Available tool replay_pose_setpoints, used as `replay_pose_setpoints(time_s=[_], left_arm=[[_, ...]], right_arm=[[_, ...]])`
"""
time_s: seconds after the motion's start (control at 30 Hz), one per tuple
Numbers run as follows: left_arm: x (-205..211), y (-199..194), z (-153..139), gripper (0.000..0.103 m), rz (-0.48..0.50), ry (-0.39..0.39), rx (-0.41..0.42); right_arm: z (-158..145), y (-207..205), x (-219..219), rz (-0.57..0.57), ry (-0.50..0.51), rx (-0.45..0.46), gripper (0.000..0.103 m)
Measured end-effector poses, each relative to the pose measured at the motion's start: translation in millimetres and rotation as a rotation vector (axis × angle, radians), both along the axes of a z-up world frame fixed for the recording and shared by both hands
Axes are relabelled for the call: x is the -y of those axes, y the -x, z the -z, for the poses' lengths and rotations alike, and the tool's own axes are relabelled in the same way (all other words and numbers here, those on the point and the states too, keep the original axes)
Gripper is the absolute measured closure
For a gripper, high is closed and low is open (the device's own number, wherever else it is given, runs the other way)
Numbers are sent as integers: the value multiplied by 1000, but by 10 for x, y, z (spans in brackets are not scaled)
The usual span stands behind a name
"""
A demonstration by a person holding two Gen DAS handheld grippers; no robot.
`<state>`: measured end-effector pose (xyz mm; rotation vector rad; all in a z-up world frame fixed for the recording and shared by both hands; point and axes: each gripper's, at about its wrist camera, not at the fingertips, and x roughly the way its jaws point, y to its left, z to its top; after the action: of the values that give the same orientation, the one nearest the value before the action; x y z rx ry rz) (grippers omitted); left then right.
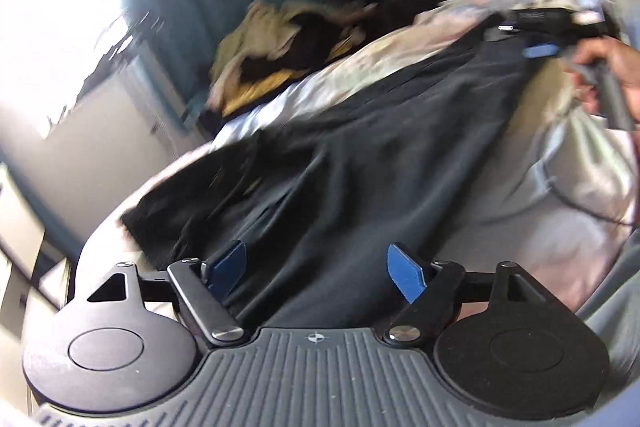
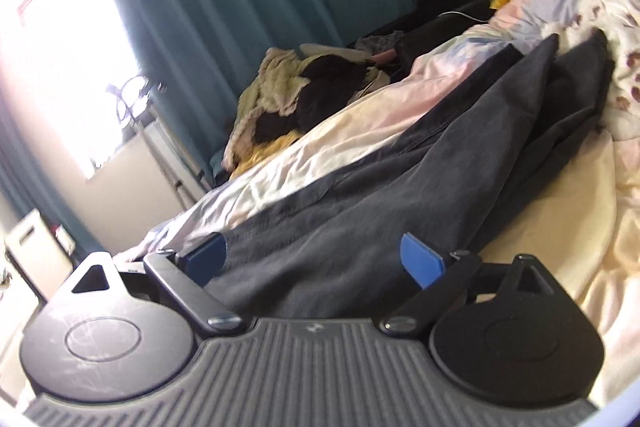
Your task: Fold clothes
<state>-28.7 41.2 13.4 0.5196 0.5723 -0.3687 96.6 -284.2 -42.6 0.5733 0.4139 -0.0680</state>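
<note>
Left hand-held gripper [image 1: 316, 269] hangs low over one end of the dark trousers [image 1: 360, 155], blue pads spread wide with nothing between them, probably lining up a grab. The trousers lie stretched lengthwise on the bed [image 1: 560, 195], soft matte fabric on a shiny, rumpled pastel duvet, which makes folding easier. Right hand-held gripper [image 2: 316, 263] is spread too, poised above the other end, where the cloth bunches into ridges.

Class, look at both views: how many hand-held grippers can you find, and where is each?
2. The left hand-held gripper hangs open over the near end of the dark trousers; the right hand-held gripper, also open, sits at the trousers' far end, held by a hand.
</note>
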Motion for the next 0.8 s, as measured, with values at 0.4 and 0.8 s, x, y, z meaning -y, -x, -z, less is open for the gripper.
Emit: replay_pose_setpoints(time_s=[0.4, 0.8], left_arm=[[1450, -769, 803, 23, 55, 172, -207], [1254, -1143, 1105, 87, -20, 223, -124]], right_arm=[[-141, -639, 1778, 150, -109, -125, 8], [309, -1705, 2786, 224, -87, -177, 54]])
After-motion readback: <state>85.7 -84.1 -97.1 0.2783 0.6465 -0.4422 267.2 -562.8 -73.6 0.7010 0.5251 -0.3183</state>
